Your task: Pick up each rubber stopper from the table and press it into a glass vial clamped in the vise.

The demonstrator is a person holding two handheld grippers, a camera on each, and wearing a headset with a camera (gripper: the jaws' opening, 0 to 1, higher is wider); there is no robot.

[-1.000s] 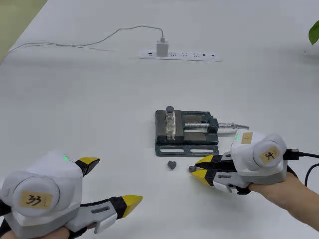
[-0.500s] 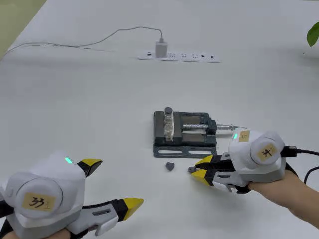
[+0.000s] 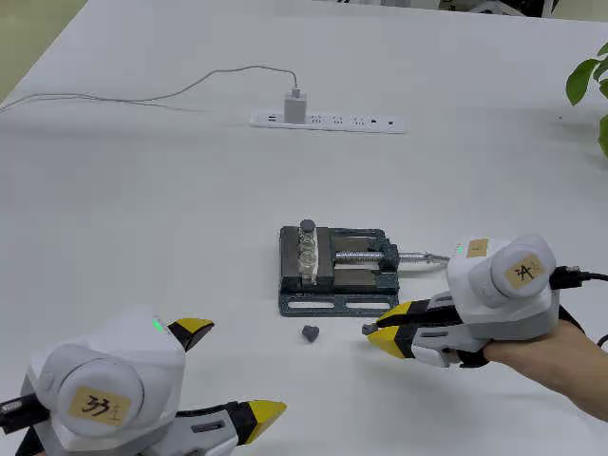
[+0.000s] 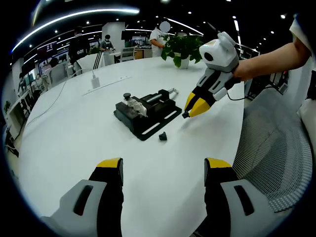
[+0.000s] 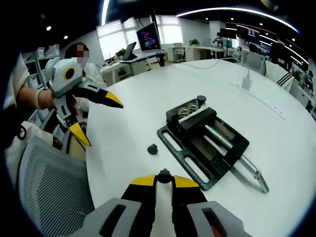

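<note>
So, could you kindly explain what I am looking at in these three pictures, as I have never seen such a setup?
There is no robot here: a person holds a two-jaw gripper in each hand. The wide picture comes from a camera on the person's head. The two round ones come from cameras riding on the grippers. On the white table stands a small vise clamping glass vials, one already plugged. A loose rubber stopper lies in front of it, and a power strip lies farther back. The right gripper is shut on a second stopper. The left gripper is open and holds nothing.
</note>
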